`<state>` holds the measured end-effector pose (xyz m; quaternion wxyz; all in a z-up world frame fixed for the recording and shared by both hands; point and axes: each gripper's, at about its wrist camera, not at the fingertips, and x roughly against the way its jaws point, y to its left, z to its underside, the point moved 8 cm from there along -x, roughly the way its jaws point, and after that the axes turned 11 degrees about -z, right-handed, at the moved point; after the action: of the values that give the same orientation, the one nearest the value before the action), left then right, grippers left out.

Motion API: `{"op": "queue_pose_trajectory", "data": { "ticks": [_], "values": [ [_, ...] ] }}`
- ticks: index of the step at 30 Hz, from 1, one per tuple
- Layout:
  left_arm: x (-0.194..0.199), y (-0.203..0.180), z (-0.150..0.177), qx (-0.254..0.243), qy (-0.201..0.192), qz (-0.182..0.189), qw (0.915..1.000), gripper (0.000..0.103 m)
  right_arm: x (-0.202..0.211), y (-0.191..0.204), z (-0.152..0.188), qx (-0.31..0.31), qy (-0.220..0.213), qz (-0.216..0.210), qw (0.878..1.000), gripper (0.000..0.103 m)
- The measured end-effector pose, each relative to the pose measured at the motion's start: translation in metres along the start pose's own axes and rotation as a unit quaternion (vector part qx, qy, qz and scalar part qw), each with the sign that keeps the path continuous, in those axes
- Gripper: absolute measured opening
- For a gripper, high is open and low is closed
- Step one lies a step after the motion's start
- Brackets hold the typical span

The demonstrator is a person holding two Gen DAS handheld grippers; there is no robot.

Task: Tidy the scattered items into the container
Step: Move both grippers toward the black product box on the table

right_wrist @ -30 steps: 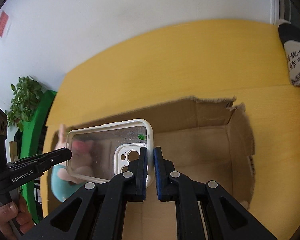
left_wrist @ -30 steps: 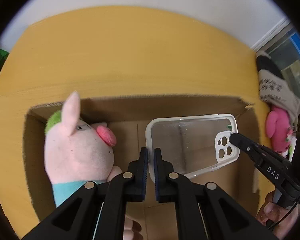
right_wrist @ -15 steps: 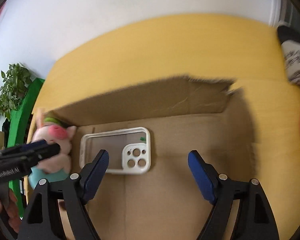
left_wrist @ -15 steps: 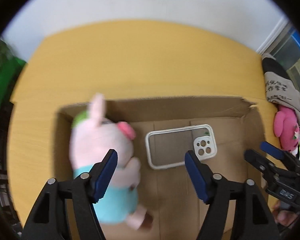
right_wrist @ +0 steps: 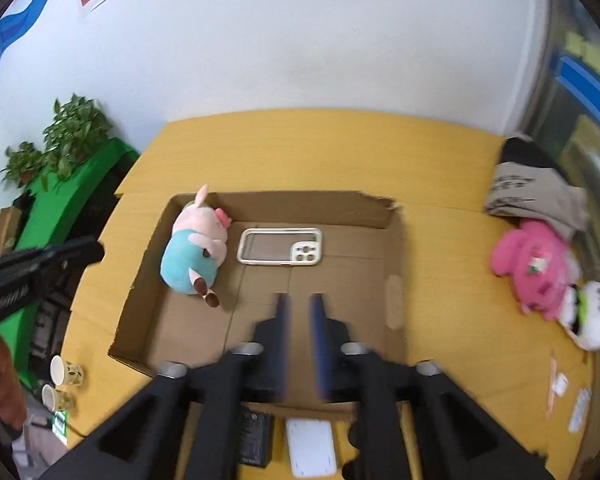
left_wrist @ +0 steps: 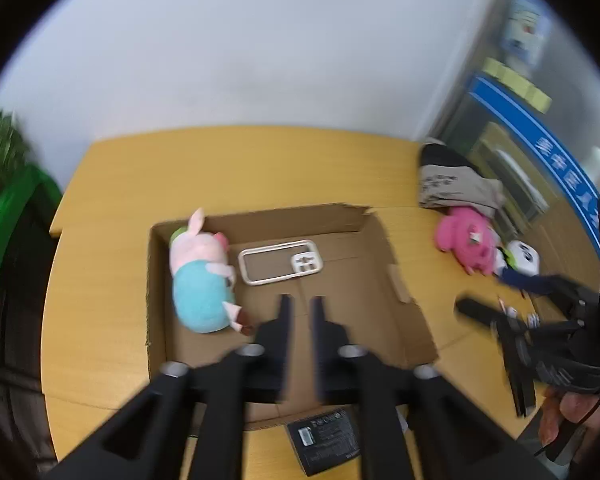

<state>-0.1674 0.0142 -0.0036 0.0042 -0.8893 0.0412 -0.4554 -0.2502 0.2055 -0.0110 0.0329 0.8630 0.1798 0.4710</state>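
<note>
An open cardboard box (left_wrist: 384, 240) (right_wrist: 396, 236) lies on the yellow table. Inside it a pig plush (left_wrist: 200, 276) (right_wrist: 196, 252) in a blue shirt lies at the left, with a clear white-rimmed phone case (left_wrist: 280, 266) (right_wrist: 280, 246) flat on the floor beside it. My left gripper (left_wrist: 302, 300) hangs high above the box's front; its jaws are closing to a narrow gap with nothing between them. My right gripper (right_wrist: 299, 298) is also high over the box, its fingers close together and empty. It shows at the right of the left wrist view (left_wrist: 496, 292).
Right of the box lie a pink plush (right_wrist: 536, 256), a white toy (right_wrist: 588, 316) and a folded printed cloth (right_wrist: 532, 188). A black box (left_wrist: 328, 440) and a white flat item (right_wrist: 312, 448) sit at the table's front edge. Paper cups (right_wrist: 66, 372) stand front left, small packets (right_wrist: 568, 392) front right.
Both grippers let go of the phone case, which now lies flat in the box. Both have risen and pulled back. Their jaws spread wide, then narrowed.
</note>
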Motion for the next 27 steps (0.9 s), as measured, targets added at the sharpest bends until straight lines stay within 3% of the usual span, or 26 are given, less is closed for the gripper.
{"op": "queue_pose_trajectory", "data": {
  "ticks": [1, 2, 4, 10, 16, 22, 27],
  "values": [
    [0.008, -0.005, 0.003, -0.002, -0.005, 0.001, 1.0000, 0.085, 0.013, 0.006, 0.002, 0.000, -0.010, 0.001, 1.000, 0.100],
    [0.021, -0.008, 0.006, -0.001, -0.022, -0.006, 0.9997, 0.089, 0.029, 0.017, 0.005, 0.009, -0.024, -0.004, 1.000, 0.102],
    [0.043, -0.011, 0.011, 0.001, -0.046, -0.027, 0.9986, 0.089, 0.051, 0.028, 0.009, 0.028, -0.034, -0.005, 0.999, 0.102],
    [0.084, -0.023, 0.026, 0.025, -0.057, -0.029, 0.9976, 0.089, 0.095, 0.041, 0.026, 0.058, -0.060, -0.006, 0.996, 0.102],
    [0.127, -0.040, 0.049, 0.020, -0.077, -0.079, 0.9937, 0.089, 0.133, 0.043, 0.051, 0.069, -0.081, -0.037, 0.994, 0.102],
    [0.153, -0.050, 0.071, 0.038, -0.081, -0.090, 0.9919, 0.089, 0.146, 0.035, 0.082, 0.063, -0.080, -0.059, 0.993, 0.102],
    [0.150, -0.053, 0.078, 0.042, -0.079, -0.093, 0.9916, 0.089, 0.147, 0.024, 0.090, 0.052, -0.073, -0.067, 0.994, 0.102]
  ]
}}
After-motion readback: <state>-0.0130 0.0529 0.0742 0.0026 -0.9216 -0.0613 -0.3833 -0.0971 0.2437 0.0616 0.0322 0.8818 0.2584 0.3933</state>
